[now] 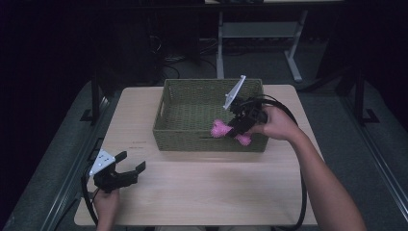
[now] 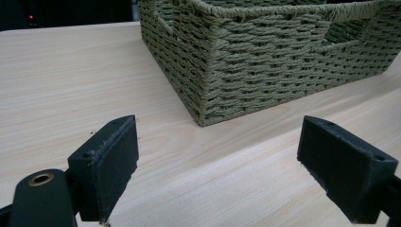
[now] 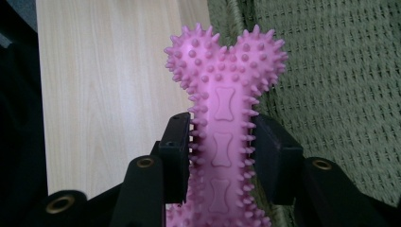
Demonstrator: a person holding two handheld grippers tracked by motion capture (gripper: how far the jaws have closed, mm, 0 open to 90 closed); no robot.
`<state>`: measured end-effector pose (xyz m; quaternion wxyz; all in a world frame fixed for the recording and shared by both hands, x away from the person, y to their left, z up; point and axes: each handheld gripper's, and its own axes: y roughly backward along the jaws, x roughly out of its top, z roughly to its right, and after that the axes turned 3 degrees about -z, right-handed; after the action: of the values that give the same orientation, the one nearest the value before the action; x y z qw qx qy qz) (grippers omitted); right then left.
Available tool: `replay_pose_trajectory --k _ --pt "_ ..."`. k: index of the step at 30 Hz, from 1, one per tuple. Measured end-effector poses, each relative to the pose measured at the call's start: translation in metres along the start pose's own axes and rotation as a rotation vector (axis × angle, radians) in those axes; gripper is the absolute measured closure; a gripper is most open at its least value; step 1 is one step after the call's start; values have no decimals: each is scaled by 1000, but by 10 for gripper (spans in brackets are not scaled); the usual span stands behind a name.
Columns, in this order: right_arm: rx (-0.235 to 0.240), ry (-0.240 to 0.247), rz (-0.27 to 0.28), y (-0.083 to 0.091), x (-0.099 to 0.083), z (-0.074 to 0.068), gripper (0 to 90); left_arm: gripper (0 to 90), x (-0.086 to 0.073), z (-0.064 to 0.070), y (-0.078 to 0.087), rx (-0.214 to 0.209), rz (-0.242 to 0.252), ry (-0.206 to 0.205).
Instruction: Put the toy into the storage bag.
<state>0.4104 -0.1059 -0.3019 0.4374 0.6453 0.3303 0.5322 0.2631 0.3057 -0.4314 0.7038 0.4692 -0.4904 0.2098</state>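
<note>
Seen from above: a light wood bench w/ a person's two forearms coming in from the near edge.

Nearest, at the front left corner, the left hand holds the left claw low over the bench, jaws wide apart, nothing between them. A grey three-cornered plate sits on top of it. In the left gripper view the two black pads stand well apart w/ bare wood between, and the basket's near corner lies just ahead, not touching.

Further in, approx. mid-bench toward the back, sits a green woven basket, rectangular, w/ handle slots in its walls.

At the basket's front right, the right hand holds the right claw, which is clamped on a pink spiky bone toy. The toy lies across the basket's front rim: one knobbed end over the inside, the other end outside the front wall. In the right gripper view the jaws pinch the toy's shaft from both sides, its knobbed end pointing away, w/ woven basket at right and bench wood at left.

Beyond the bench: dark floor and grey desk legs.
</note>
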Motion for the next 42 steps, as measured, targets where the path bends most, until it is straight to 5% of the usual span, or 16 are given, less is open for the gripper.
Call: replay_pose_trajectory --k 42 --pt "-26 -108 -12 -2 9 64 584 128 0 0 1 -2 1 3"
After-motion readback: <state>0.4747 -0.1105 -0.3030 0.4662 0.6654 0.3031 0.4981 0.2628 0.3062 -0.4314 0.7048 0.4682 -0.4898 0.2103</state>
